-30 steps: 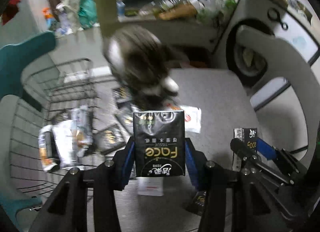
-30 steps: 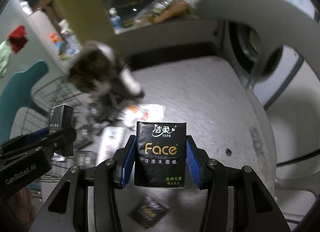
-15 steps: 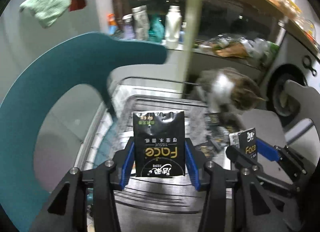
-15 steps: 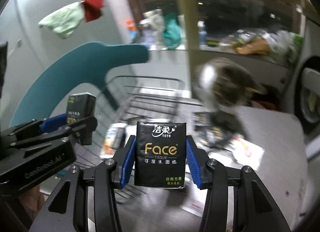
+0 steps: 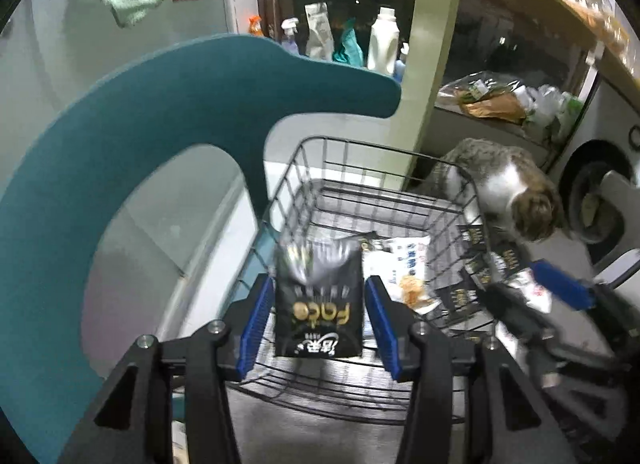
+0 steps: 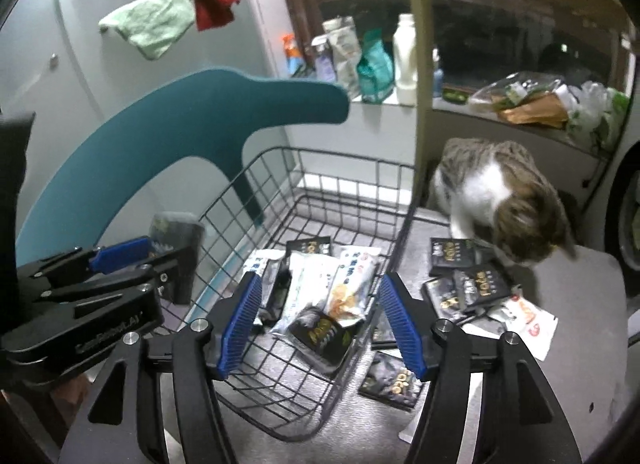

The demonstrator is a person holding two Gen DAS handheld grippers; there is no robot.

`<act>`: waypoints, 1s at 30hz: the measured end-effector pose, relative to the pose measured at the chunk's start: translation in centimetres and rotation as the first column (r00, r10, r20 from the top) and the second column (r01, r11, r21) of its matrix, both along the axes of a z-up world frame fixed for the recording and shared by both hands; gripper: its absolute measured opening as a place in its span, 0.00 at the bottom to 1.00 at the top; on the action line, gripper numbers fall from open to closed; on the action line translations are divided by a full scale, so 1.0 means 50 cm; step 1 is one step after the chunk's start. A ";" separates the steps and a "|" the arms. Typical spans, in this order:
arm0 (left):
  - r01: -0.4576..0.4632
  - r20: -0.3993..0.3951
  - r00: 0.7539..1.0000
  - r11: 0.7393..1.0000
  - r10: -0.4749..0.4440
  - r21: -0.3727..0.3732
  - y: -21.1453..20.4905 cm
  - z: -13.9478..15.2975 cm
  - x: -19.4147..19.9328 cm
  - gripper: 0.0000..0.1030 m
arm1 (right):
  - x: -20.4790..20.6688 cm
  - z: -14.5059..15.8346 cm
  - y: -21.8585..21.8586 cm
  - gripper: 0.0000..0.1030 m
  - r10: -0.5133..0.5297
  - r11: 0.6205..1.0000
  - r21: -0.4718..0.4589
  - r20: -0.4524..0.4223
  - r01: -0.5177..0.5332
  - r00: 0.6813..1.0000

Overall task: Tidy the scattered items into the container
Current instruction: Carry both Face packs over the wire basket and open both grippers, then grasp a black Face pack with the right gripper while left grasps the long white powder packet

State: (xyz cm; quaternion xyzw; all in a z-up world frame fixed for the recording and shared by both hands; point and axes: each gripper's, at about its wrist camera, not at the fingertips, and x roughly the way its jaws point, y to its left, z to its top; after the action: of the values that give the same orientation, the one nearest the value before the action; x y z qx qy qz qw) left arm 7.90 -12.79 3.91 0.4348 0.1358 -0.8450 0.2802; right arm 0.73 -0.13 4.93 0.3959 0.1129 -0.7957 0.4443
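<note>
Dropped: right gripper opening, empty, its tissue pack now in basket. Left gripper pinches another tissue pack; several packs remain outside.

Low in the frame, the left tongs flank a blurred black tissue pack above the wire basket. A cat stands at right; a teal chair fills the left.
</note>
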 end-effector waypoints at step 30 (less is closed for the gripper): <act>0.364 0.034 0.929 0.925 -0.370 0.111 0.402 -0.122 -0.067 0.83 | -0.062 -0.248 0.458 0.60 -0.373 0.919 0.176 0.095 0.353 0.923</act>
State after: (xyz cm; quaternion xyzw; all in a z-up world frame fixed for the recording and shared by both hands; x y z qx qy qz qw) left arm 4.57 7.31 -2.20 0.4890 0.0876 -0.8623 0.0981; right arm -2.35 22.77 -7.49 0.4931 0.0707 -0.8263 0.2629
